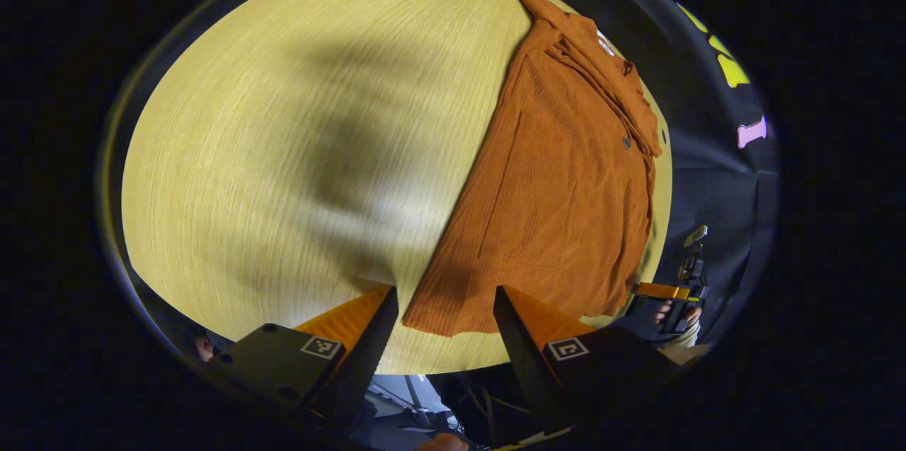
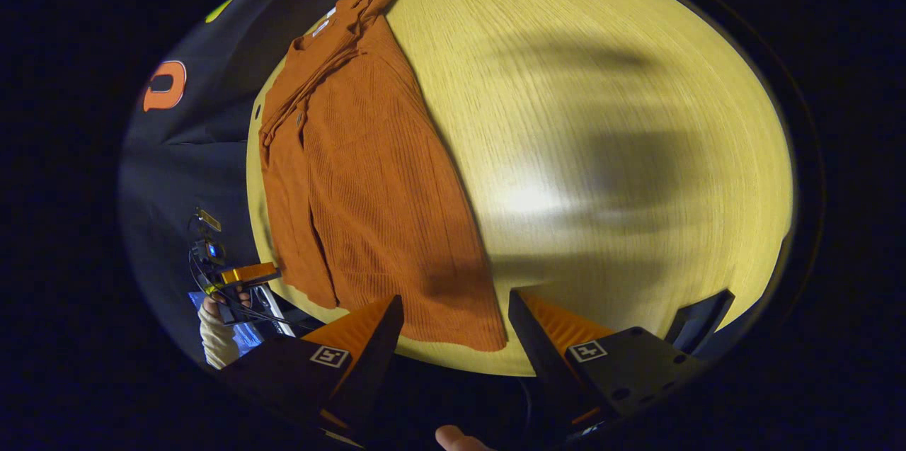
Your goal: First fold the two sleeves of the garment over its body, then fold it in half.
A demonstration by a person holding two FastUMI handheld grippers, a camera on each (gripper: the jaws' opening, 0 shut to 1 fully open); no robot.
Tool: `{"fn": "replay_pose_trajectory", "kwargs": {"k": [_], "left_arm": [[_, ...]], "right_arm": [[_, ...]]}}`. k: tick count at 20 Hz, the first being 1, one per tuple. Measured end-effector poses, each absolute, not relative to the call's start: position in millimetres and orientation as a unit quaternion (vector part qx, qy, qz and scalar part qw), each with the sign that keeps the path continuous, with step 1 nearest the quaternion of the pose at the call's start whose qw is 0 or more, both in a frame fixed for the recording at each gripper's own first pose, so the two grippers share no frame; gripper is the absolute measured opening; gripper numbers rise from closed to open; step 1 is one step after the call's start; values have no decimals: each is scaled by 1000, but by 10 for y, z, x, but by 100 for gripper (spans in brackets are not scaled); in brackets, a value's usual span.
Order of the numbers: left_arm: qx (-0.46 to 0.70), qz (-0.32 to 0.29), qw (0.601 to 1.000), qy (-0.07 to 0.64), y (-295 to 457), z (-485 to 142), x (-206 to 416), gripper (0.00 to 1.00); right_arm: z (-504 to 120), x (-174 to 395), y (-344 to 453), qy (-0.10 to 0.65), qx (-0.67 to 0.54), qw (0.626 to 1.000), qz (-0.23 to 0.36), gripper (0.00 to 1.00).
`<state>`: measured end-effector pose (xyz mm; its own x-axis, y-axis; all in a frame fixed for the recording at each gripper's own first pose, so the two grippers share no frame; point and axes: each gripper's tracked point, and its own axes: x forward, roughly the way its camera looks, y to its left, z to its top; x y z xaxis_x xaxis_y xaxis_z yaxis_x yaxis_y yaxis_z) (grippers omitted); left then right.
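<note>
While both grippers hang spread wide and empty above the near table edge, the rust-orange ribbed garment [image 1: 566, 210] lies flat on the pale wooden table [image 1: 283, 153].

Its sleeves are already folded over its body, collar at the far end, hem nearest the left gripper [image 1: 446, 313] and right gripper [image 2: 453, 320]; a hand [image 2: 216, 334] holds the other gripper off to the side.

Left gripper [image 1: 446, 323]: fingers apart above the table [image 1: 283, 153] edge, near the garment [image 1: 566, 182] hem. Right gripper [image 1: 662, 295] held beyond.
</note>
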<state>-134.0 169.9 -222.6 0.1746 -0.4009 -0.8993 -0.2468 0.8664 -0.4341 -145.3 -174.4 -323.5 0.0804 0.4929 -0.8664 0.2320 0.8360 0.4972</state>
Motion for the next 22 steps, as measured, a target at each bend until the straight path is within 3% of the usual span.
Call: {"fn": "replay_pose_trajectory", "kwargs": {"k": [2, 7, 8, 9, 11, 12, 14, 15, 17, 18, 22], "left_arm": [[-246, -67, 720, 646, 1629, -2229, -1384, 91], [-207, -94, 714, 662, 1337, -2328, -1393, 81], [-188, -88, 712, 671, 1336, -2375, -1418, 64], [-179, -84, 712, 673, 1325, -2371, -1410, 48], [-170, -78, 714, 674, 1287, -2359, -1402, 37], [-164, -79, 716, 674, 1272, -2350, -1403, 35], [-161, -78, 720, 671, 1273, -2320, -1417, 29], [-165, -74, 720, 670, 1273, -2304, -1417, 21], [-178, -54, 717, 672, 1286, -2258, -1413, 13], [-176, -49, 718, 672, 1285, -2226, -1405, 12], [-121, -59, 727, 673, 1319, -2080, -1394, 9]], "right_arm": [[-3233, -1438, -1691, 672, 272, 682, 101, 96], [-3259, -1470, -1555, 678, 254, 680, 117, 94], [-3287, -1489, -1558, 680, 247, 680, 117, 90], [-3323, -1494, -1580, 682, 240, 682, 110, 82], [-3355, -1476, -1571, 681, 254, 679, 101, 61], [-3347, -1478, -1517, 680, 274, 672, 103, 45], [-3344, -1532, -1443, 683, 297, 659, 111, 45], [-3417, -1558, -1473, 685, 275, 666, 110, 45], [-3405, -1571, -1493, 678, 227, 687, 131, 14], [-3404, -1570, -1490, 676, 204, 694, 140, 10], [-3447, -1532, -1456, 689, 154, 690, 157, 7]]}}
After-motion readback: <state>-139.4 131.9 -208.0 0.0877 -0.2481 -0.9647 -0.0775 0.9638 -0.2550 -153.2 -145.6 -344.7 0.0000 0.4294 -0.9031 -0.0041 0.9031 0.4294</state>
